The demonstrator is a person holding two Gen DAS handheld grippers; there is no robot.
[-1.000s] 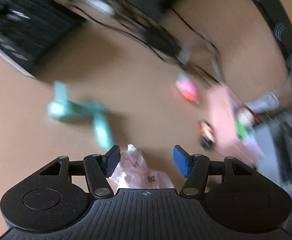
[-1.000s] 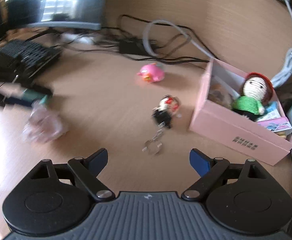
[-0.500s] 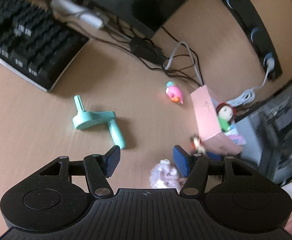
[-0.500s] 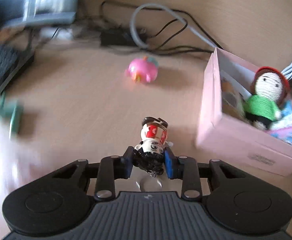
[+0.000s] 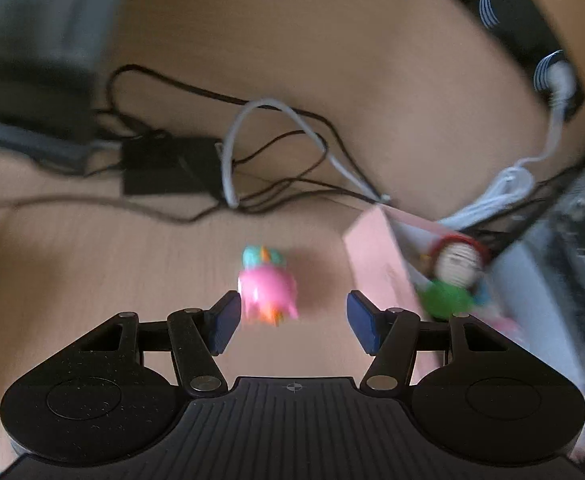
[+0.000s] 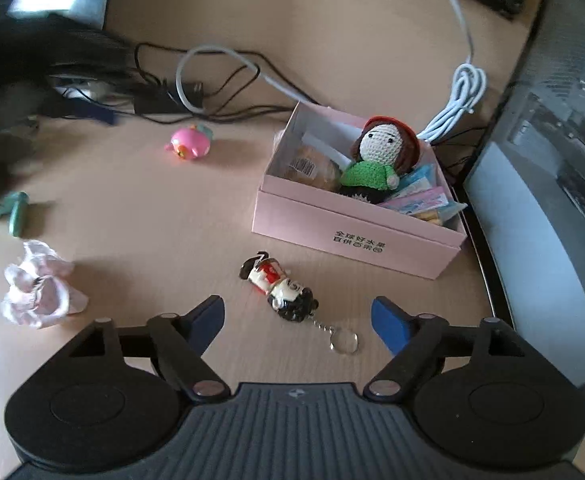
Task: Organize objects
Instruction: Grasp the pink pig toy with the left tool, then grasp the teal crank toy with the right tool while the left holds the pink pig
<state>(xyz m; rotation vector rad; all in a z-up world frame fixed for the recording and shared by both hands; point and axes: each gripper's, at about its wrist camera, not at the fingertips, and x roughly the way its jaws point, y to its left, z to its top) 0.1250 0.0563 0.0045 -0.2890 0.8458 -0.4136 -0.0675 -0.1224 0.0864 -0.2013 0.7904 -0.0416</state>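
Note:
In the right wrist view, a keychain figurine (image 6: 278, 286) with black hair and a red-and-white body lies flat on the wooden desk (image 6: 152, 216). It sits between and just ahead of the fingertips of my right gripper (image 6: 298, 320). The jaws are opening and the pads do not touch it. Behind it stands the pink box (image 6: 356, 224), holding a crocheted doll (image 6: 380, 156) and some packets. In the blurred left wrist view, my left gripper (image 5: 292, 322) is open. A pink toy (image 5: 268, 294) on the desk lies just ahead of its left pad (image 5: 224, 326), and the pink box (image 5: 376, 264) is to the right.
A crumpled pale pink wrapper (image 6: 38, 284) and a teal tool (image 6: 12, 210) lie at the left. Black and white cables (image 6: 216, 80) and a power brick (image 5: 168, 166) run along the back. A grey computer case (image 6: 552, 160) walls off the right. A dark blurred shape (image 6: 12, 92) fills the upper left.
My right gripper was shut on the figurine half a second ago; it has let go and drawn back. The left gripper swung from the wrapper over to the pink toy.

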